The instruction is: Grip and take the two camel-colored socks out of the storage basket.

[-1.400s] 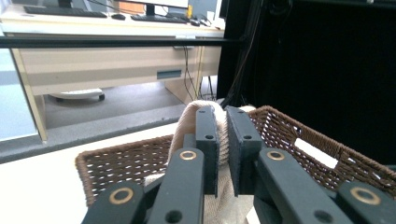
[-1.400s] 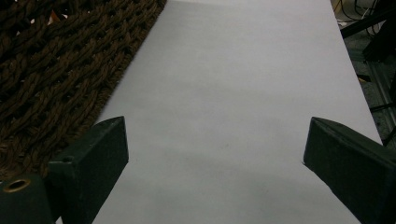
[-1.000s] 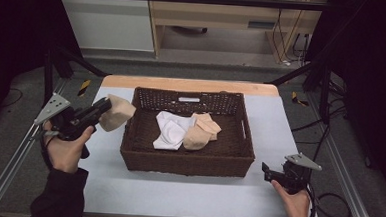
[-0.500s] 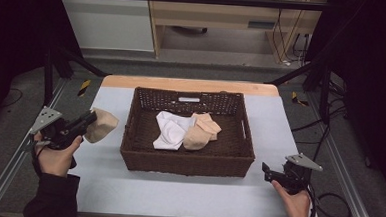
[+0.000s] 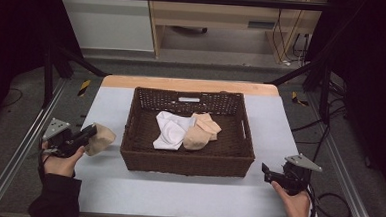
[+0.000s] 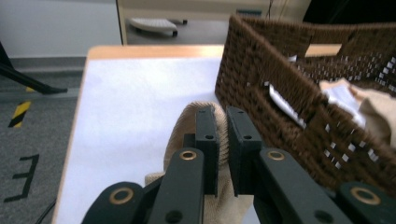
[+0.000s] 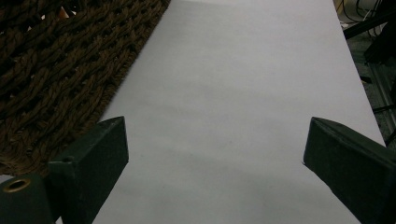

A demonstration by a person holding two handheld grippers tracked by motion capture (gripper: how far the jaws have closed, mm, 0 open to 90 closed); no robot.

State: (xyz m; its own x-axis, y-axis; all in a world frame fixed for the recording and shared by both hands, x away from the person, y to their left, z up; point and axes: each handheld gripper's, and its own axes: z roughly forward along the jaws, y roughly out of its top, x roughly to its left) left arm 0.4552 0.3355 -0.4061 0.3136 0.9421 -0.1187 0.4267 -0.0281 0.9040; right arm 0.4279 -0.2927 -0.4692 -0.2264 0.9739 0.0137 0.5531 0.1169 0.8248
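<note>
A beige sock (image 5: 99, 138) hangs pinched in the left tongs (image 5: 88, 132), whose jaws are nearly closed on the fabric — seen in the left gripper view, the cloth bulges on both sides of the black jaws (image 6: 198, 135). The sock sits just above the pale desk (image 5: 176, 193), left of the wicker basket (image 5: 186, 163) and close beside its wall without touching it. From the high view its long axis runs from near left toward far right, the free rounded end pointing toward the basket's left side. Inside the basket lie a white sock (image 5: 170, 131) and another beige sock (image 5: 201, 131), touching. At the desk's right near corner, the right tongs (image 5: 267, 171) rest low with jaws spread wide — nothing between them but bare desk.
</note>
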